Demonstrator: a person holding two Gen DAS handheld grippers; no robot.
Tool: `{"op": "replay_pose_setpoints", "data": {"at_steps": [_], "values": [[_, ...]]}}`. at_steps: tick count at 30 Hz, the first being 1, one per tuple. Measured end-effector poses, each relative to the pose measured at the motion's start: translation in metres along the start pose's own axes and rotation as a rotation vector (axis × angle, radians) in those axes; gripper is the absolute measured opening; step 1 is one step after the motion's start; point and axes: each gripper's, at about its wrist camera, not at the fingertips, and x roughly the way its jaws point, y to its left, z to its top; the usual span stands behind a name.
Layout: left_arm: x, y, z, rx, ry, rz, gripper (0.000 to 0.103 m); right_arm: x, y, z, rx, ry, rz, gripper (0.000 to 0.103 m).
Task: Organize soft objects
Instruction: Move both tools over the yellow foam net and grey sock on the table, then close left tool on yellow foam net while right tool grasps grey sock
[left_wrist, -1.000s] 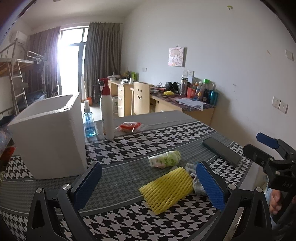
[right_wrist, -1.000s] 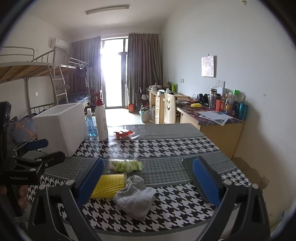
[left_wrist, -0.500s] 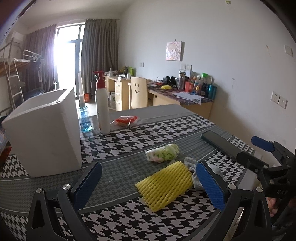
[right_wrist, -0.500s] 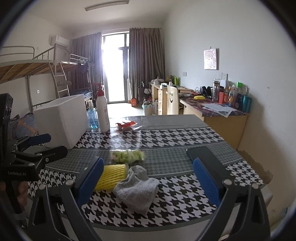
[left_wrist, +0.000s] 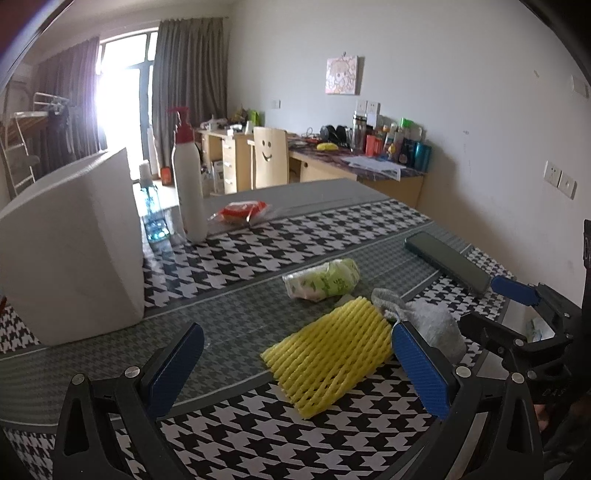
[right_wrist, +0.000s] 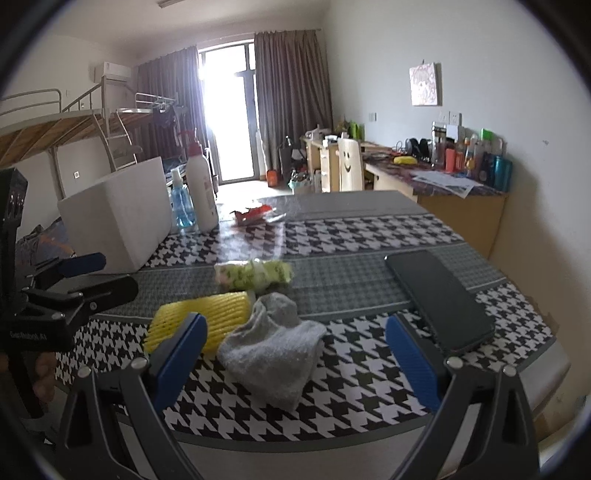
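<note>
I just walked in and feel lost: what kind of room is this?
Most likely a student dormitory room. A metal-framed loft bunk bed with a ladder stands by the curtained balcony door, light wooden study desks crowded with bottles line the wall, and a table with a black-and-white houndstooth cloth fills the middle.

A dormitory-style bedroom is shown: a metal bunk bed (right_wrist: 74, 122) is seen at upper left, curtains (right_wrist: 291, 92) at centre, and a cluttered desk (right_wrist: 436, 177) along the right wall.

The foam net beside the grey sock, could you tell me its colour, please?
Yellow; the foam net shows best in the left wrist view.
</note>
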Motion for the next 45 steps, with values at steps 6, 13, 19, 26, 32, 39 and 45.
{"op": "replay_pose_setpoints", "data": {"at_steps": [6,13,19,26,32,39,45], "values": [[0.010,0.002,-0.002,-0.001,0.032,0.003,0.102,0.009,-0.002,-0.005,0.008,0.028,0.025,0.099],[0.021,-0.002,-0.005,0.013,0.069,-0.022,0.102,0.026,-0.001,-0.011,0.005,0.100,0.058,0.086],[0.033,-0.009,-0.008,0.053,0.110,-0.036,0.102,0.034,0.000,-0.017,0.001,0.142,0.074,0.071],[0.040,-0.021,-0.014,0.108,0.131,-0.063,0.101,0.033,-0.008,-0.020,0.016,0.146,0.072,0.071],[0.054,-0.026,-0.019,0.134,0.206,-0.097,0.075,0.034,-0.015,-0.020,0.035,0.147,0.064,0.071],[0.057,-0.026,-0.022,0.146,0.228,-0.067,0.056,0.032,-0.015,-0.019,0.038,0.148,0.058,0.071],[0.056,-0.020,-0.020,0.129,0.221,-0.049,0.036,0.033,-0.017,-0.020,0.053,0.157,0.067,0.071]]}}
